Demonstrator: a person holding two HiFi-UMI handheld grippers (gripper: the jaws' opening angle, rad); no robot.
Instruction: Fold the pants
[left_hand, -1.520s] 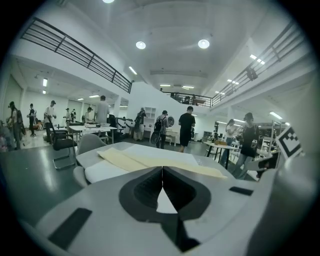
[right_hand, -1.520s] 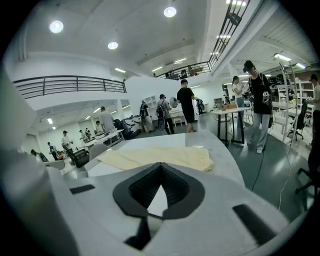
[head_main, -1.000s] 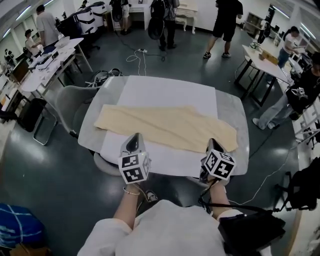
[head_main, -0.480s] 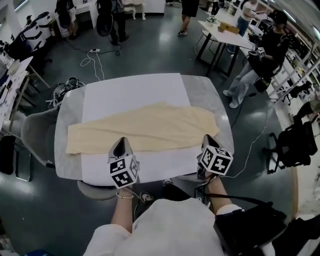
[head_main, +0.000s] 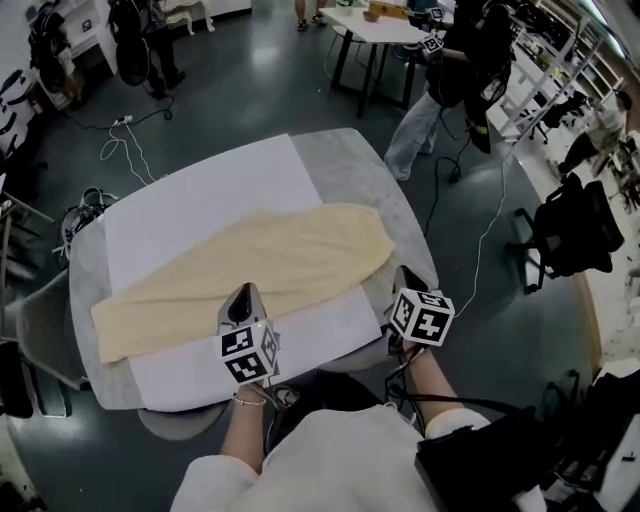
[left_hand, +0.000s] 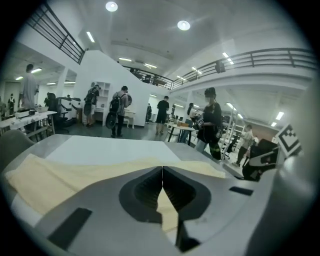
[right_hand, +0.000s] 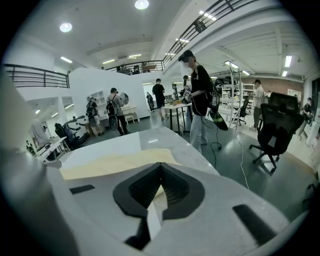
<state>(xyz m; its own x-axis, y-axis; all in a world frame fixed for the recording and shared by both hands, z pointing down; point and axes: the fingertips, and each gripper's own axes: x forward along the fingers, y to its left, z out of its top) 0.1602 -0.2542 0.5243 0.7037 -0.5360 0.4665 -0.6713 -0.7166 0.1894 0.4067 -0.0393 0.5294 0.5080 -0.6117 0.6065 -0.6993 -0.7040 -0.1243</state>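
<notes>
The cream pants (head_main: 260, 265) lie flat and stretched out slantwise on a white sheet (head_main: 200, 200) over the grey table (head_main: 410, 215). My left gripper (head_main: 241, 290) hovers at the pants' near edge around their middle. Its jaws are shut with nothing between them (left_hand: 162, 169), and the cloth (left_hand: 60, 175) spreads out ahead of it. My right gripper (head_main: 402, 272) is at the table's near right corner, just past the pants' right end. It is also shut and empty (right_hand: 160, 165), with the pants (right_hand: 115, 162) ahead and to its left.
A person (head_main: 450, 80) stands close to the table's far right corner beside a desk (head_main: 385, 25). A black office chair (head_main: 570, 230) is on the right and a grey chair (head_main: 30, 320) on the left. Cables (head_main: 120, 150) trail across the floor.
The head view has swung round, so table and pants now lie slantwise. Both grippers have moved forward and lower over the table's near edge; both stay shut.
</notes>
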